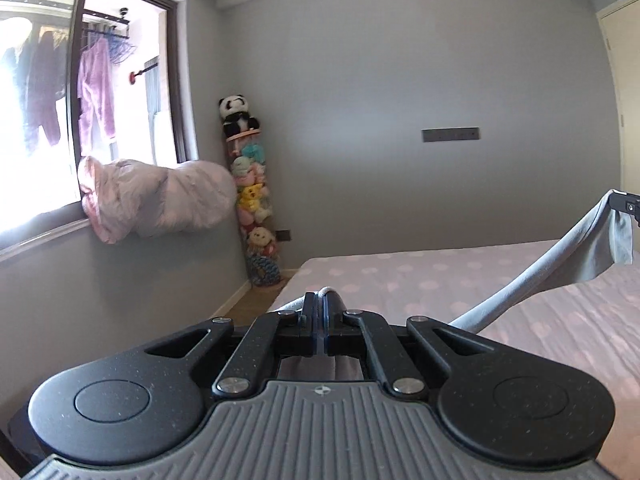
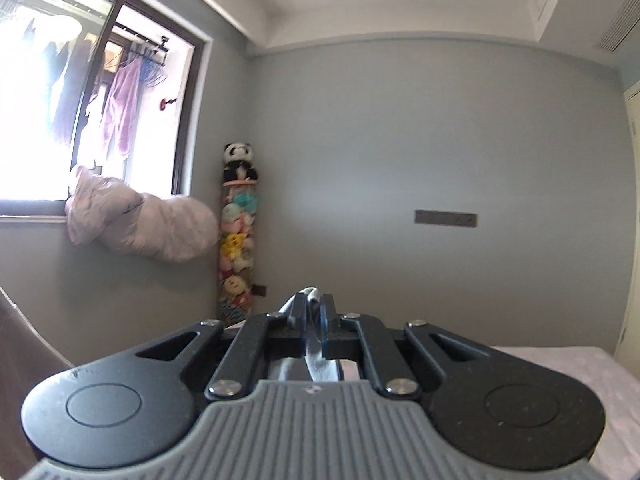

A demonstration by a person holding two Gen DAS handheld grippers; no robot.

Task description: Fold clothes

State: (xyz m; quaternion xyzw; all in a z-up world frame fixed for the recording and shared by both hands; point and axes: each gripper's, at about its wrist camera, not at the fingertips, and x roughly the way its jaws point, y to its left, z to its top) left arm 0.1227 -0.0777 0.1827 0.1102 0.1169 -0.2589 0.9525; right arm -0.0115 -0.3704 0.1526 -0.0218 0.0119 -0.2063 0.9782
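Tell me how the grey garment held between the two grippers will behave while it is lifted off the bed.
Probably floppy: the grey garment sags in a curve between the left gripper and right gripper. Likely light, since thin pinched edges carry it. A loose corner hangs, so it may swing.

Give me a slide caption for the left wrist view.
Left gripper shut on a grey garment stretched above the polka-dot bed toward the right gripper.

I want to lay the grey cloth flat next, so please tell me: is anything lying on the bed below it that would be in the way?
Nothing visible does. The grey cloth hangs between the left claw and the right claw, and the bed beneath it shows only its dotted sheet. The part nearest the camera is hidden.
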